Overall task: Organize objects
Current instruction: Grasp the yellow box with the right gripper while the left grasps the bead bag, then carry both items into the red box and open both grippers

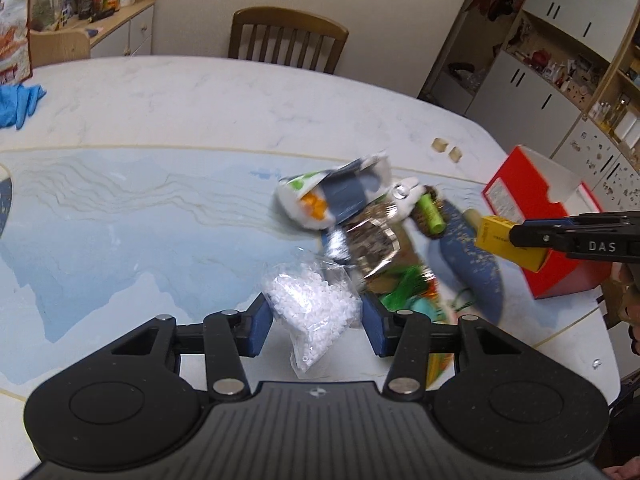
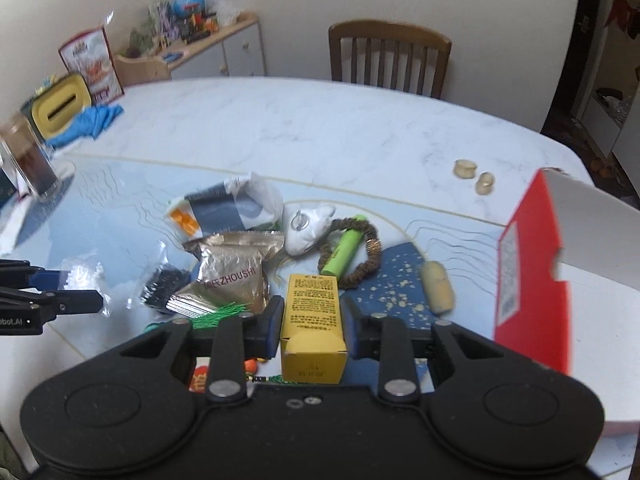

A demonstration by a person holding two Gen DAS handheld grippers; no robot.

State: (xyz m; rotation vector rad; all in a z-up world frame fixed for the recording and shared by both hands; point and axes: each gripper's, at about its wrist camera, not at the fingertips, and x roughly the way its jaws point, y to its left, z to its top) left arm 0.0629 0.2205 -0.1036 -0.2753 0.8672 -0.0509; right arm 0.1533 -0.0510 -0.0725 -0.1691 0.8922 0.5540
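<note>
My left gripper is shut on a clear bag of white beads, held above the table; it also shows in the right wrist view. My right gripper is shut on a yellow box, held just left of an open red box; the yellow box also shows in the left wrist view. A pile lies on the blue mat: a gold foil pouch, a green tube on a woven ring, a white pouch, a plastic bag.
A cork-like cylinder lies beside the red box. Two small tan rings sit on the white table. A glass jar, a yellow container and blue gloves stand far left. A wooden chair is behind.
</note>
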